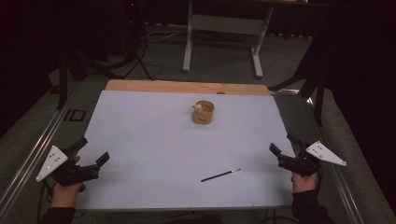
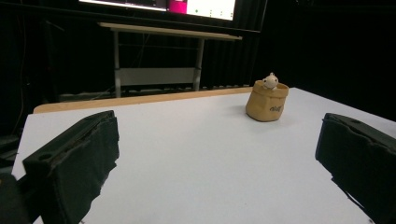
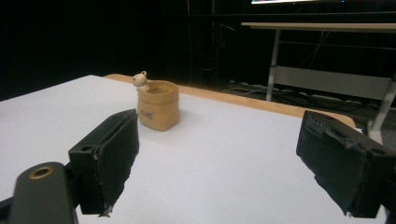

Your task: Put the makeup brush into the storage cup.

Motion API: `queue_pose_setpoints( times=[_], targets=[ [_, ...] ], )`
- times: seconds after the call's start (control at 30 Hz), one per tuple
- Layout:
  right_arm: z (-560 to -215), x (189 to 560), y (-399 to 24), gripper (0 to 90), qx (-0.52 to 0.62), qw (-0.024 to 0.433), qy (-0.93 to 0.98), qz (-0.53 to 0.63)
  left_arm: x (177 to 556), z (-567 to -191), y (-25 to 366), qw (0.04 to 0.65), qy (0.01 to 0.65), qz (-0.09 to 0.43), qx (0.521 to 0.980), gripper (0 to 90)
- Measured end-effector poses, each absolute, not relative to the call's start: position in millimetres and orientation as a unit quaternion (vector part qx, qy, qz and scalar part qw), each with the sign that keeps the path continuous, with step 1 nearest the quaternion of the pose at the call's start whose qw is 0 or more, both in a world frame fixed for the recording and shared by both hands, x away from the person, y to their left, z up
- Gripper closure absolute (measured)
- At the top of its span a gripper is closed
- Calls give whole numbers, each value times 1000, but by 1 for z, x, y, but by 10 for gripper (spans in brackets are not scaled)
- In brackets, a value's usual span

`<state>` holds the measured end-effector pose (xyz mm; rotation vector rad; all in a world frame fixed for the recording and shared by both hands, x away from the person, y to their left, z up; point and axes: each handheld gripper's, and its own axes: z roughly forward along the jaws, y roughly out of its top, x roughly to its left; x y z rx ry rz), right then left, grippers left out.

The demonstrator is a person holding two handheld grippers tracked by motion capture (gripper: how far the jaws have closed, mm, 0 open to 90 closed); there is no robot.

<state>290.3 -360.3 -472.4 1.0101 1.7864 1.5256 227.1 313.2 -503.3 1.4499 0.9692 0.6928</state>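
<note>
The tan pouch (image 1: 203, 112) stands upright toward the far middle of the white table (image 1: 140, 140), open at the top, with a small pale figure (image 1: 198, 107) perched at its rim on the side facing the person's left. Nearer the person than the pouch, and a little to its right, a thin dark pen (image 1: 221, 175) lies flat on the white surface, well apart from the pouch and angled across the table. These two look like the things the work concerns (a slim stick and an open holder rather suggest one going into the other, though that is a judgement).

Out from the pouch toward the near corners, the left gripper (image 1: 92, 151) hovers at the near left edge of the table and the right gripper (image 1: 282, 142) at the near right edge. Both are well apart from the pouch and from the pen, and both point roughly toward the pouch. Each has its jaws spread wide with nothing between them; the left gripper view (image 2: 217, 154) and the right gripper view (image 3: 217, 158) both show bare white table and the pouch beyond the gap.

So the step in hand reads as the start: no reach begun, nothing picked up. The next move likely calls for the right gripper, the closer one to the pen, to come in low and straddle the thin shaft squarely, since so slender a thing lying flat gives little to pinch.
</note>
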Motion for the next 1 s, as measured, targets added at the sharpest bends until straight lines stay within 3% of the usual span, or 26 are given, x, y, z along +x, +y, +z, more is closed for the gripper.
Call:
queue_pose_setpoints(
  times=[0.23,0.4,0.9,1.0],
  targets=[
    [-462,292,-359,133,379,273,677,568,226,-501,313,595,414,297,622,3],
    [-442,298,-352,124,345,217,707,578,225,-500,314,596,414,298,620,3],
    [-417,317,-320,106,267,149,787,536,224,-499,313,596,411,294,624,3],
    [-416,319,-313,103,241,114,805,529,224,-499,314,596,411,294,624,3]
  ],
)
